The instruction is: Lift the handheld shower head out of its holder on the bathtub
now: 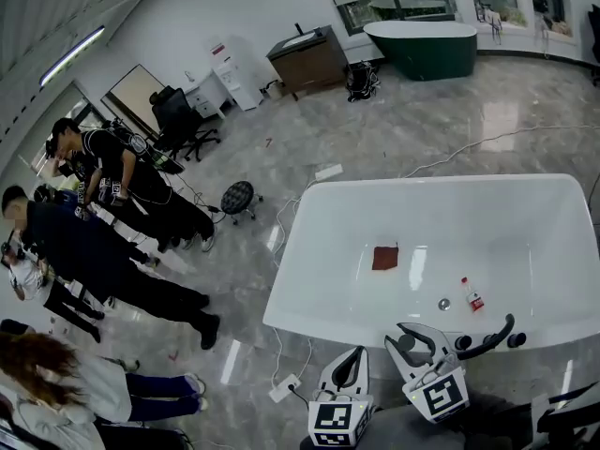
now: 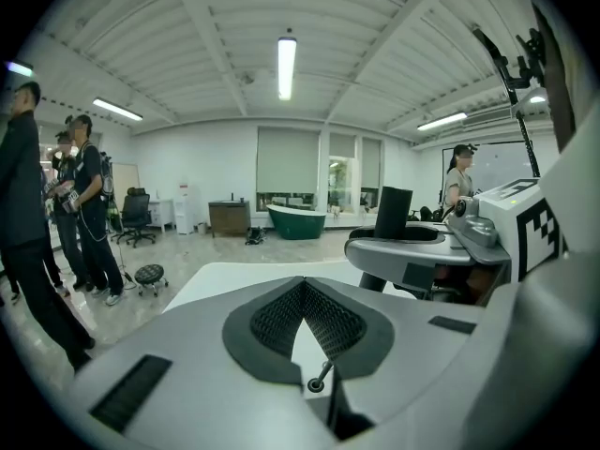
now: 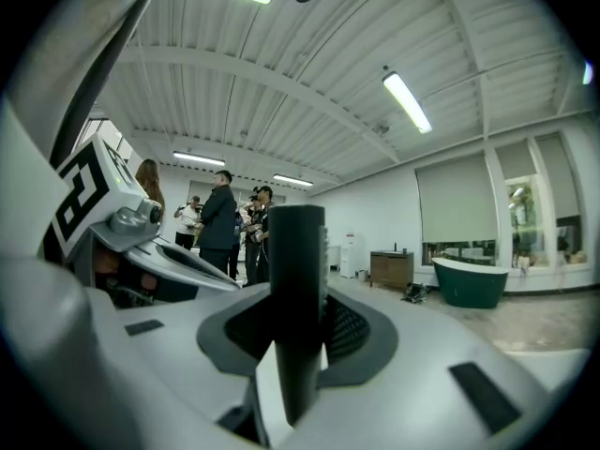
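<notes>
The white bathtub (image 1: 309, 251) fills the right of the head view. My right gripper (image 1: 412, 343) is at its near rim, shut on a black cylindrical shower-head handle (image 3: 298, 279) that stands upright between the jaws. The same black handle (image 2: 394, 212) shows in the left gripper view, rising from the right gripper. Black fittings and a curved black piece (image 1: 489, 336) sit on the rim just right of it. My left gripper (image 1: 349, 359) is beside the right one, outside the tub, with the jaws together at the tips (image 2: 302, 287) and nothing in them.
In the tub lie a red-brown cloth (image 1: 384, 257), a small bottle (image 1: 472, 294) and the drain (image 1: 443, 303). Several people (image 1: 103, 214) stand at the left. A black stool (image 1: 237, 198), floor cables, a green bathtub (image 1: 422, 49) and a cabinet (image 1: 307, 59) lie farther off.
</notes>
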Available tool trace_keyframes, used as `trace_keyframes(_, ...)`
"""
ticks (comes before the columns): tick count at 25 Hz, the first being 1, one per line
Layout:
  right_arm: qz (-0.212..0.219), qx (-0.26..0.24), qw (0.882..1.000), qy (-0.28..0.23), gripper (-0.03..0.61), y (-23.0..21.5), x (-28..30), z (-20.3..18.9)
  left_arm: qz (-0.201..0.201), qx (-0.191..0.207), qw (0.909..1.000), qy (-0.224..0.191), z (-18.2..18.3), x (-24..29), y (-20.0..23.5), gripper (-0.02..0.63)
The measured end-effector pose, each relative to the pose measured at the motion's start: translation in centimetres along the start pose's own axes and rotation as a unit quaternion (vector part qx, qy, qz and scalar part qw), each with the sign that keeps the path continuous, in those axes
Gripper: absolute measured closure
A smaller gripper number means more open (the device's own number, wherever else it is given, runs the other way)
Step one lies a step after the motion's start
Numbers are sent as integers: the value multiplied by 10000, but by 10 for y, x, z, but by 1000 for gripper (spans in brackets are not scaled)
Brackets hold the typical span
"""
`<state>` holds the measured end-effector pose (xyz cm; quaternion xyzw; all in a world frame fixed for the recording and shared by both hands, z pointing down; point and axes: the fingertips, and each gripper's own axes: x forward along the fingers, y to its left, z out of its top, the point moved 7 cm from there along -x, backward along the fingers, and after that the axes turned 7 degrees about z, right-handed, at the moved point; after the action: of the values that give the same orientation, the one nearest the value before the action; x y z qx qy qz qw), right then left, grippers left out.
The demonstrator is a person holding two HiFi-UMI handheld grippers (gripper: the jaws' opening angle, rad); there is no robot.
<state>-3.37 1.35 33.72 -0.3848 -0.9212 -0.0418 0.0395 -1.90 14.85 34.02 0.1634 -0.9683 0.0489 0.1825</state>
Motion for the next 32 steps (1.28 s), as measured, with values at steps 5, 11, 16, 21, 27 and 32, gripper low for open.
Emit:
trace_keyframes(5, -390, -230, 9986, -277, 466, 43, -12, 26, -156, -94, 9997, -182, -11, -45, 16, 611)
trace_keyframes(11, -806, -503, 9947, -395, 466, 112, -51, 52, -480, -185, 9986, -119, -32, -103, 23, 611)
trace_keyframes(16, -1021, -462, 9931, -341, 466, 137, -73, 64, -788, -165, 9967, -72, -29, -124, 16, 611)
trace_keyframes(21, -1057, -598, 9914, -493, 466, 130, -76, 64, -936, -81, 9953, -224, -14, -107, 8, 611)
trace_keyframes(27, -696, -733, 9942, -370, 466, 146, -118, 70, -1132, -147, 9934, -89, -24, -132, -33, 611)
trace_keyframes(32, -875, -519, 9945, -252, 466, 147, -127, 86, -1359, -22, 9906, -120, 0, -143, -38, 611)
